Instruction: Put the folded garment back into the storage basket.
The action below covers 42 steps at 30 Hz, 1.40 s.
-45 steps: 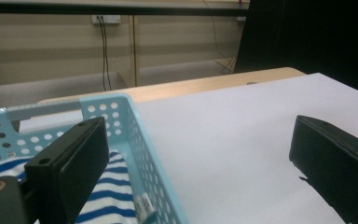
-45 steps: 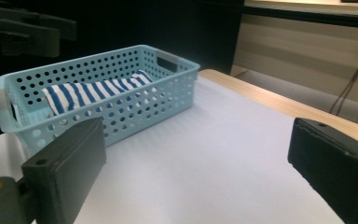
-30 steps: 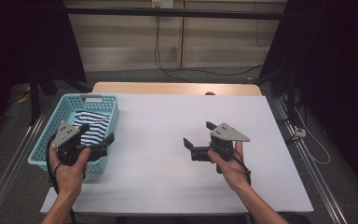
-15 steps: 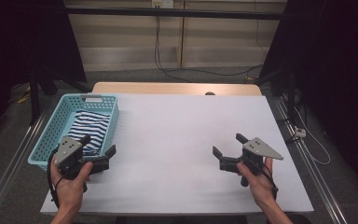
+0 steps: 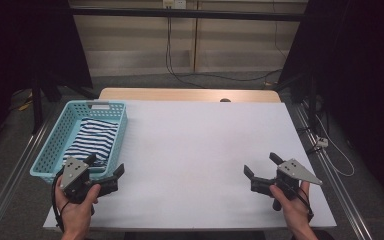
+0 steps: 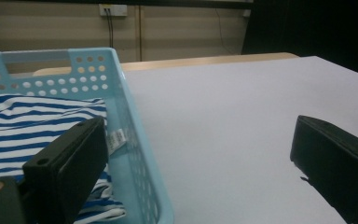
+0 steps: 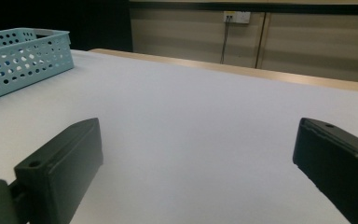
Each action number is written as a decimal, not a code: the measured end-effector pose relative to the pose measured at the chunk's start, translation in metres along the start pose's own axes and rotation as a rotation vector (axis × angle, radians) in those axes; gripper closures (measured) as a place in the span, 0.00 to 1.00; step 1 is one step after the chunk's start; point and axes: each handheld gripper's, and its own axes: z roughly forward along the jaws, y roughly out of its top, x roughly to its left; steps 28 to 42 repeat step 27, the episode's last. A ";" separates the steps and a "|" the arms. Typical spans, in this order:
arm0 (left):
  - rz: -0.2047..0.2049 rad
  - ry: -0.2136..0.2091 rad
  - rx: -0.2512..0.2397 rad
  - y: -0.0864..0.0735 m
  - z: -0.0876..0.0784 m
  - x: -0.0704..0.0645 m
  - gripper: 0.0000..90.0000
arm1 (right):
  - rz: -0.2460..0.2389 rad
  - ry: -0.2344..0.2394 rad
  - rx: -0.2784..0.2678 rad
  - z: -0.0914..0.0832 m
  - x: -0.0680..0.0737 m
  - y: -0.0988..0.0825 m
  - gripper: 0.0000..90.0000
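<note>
A light blue perforated basket (image 5: pixel 62 132) stands at the table's left side, and a folded blue-and-white striped cloth (image 5: pixel 94 137) lies in it. My left gripper (image 5: pixel 106 166) hovers open at the basket's near right corner, with nothing held. In the left gripper view the basket's rim (image 6: pixel 121 88) runs between the jaws of the left gripper (image 6: pixel 198 135), with the striped cloth (image 6: pixel 28 116) behind the left jaw. My right gripper (image 5: pixel 260 164) is open and empty near the table's front right. In the right gripper view, bare white table lies between the right gripper's (image 7: pixel 196 135) jaws, and the basket (image 7: pixel 23 51) is far left.
The white table (image 5: pixel 205 130) has a wooden strip (image 5: pixel 190 94) along its far edge. Metal rails (image 5: pixel 325 165) run along both sides. Cables (image 5: pixel 220 77) lie on the floor behind, and dark curtains (image 5: pixel 350 60) hang at left and right.
Both grippers have drawn back toward the near edge. The left one came away from over the cloth to the basket's near corner. The right one moved right and nearer.
</note>
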 end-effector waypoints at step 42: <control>-0.008 0.020 0.072 -0.021 -0.005 0.000 0.05 | -0.025 -0.009 -0.035 -0.012 0.005 -0.012 0.01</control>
